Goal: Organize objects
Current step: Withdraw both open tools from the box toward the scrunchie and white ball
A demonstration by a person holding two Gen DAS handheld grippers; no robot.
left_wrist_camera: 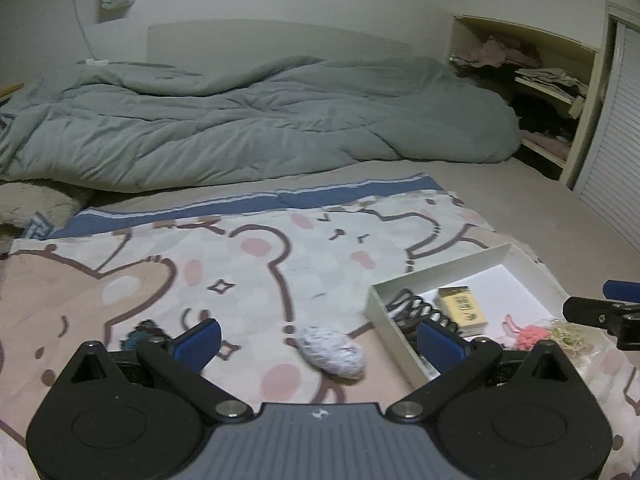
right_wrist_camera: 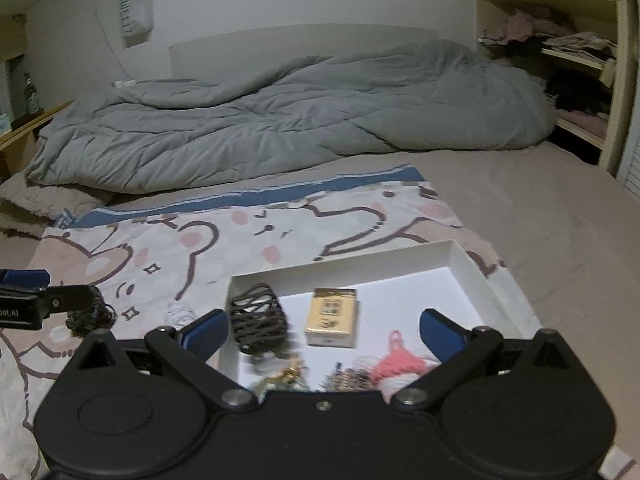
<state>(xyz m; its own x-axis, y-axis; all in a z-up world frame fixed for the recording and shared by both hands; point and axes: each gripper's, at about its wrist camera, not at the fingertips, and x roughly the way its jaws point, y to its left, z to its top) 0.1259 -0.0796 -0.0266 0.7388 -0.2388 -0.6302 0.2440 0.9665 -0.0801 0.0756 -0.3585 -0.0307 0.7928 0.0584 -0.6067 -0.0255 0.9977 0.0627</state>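
A white shallow box (right_wrist_camera: pixel 466 268) lies on a cartoon-print cloth (right_wrist_camera: pixel 168 248) on the bed. In it are a dark net scrunchie (right_wrist_camera: pixel 258 322), a yellow card box (right_wrist_camera: pixel 332 316), a pink knitted item (right_wrist_camera: pixel 396 366) and gold tangled bits (right_wrist_camera: pixel 348 378). My right gripper (right_wrist_camera: pixel 322 334) is open and empty above the box's near part. My left gripper (left_wrist_camera: pixel 318 340) is open and empty over a grey-white fuzzy scrunchie (left_wrist_camera: pixel 332 352) on the cloth left of the box (left_wrist_camera: pixel 384 304). A dark teal scrunchie (left_wrist_camera: pixel 140 334) lies by the left finger; it also shows in the right wrist view (right_wrist_camera: pixel 90 316).
A rumpled grey duvet (left_wrist_camera: pixel 240 120) covers the far half of the bed. Open shelves with clothes (left_wrist_camera: pixel 532 92) stand at the far right beside a louvred door (left_wrist_camera: pixel 616 168). A furry cushion (left_wrist_camera: pixel 32 204) lies at the left. The right gripper's finger (left_wrist_camera: pixel 600 312) enters the left view's right edge.
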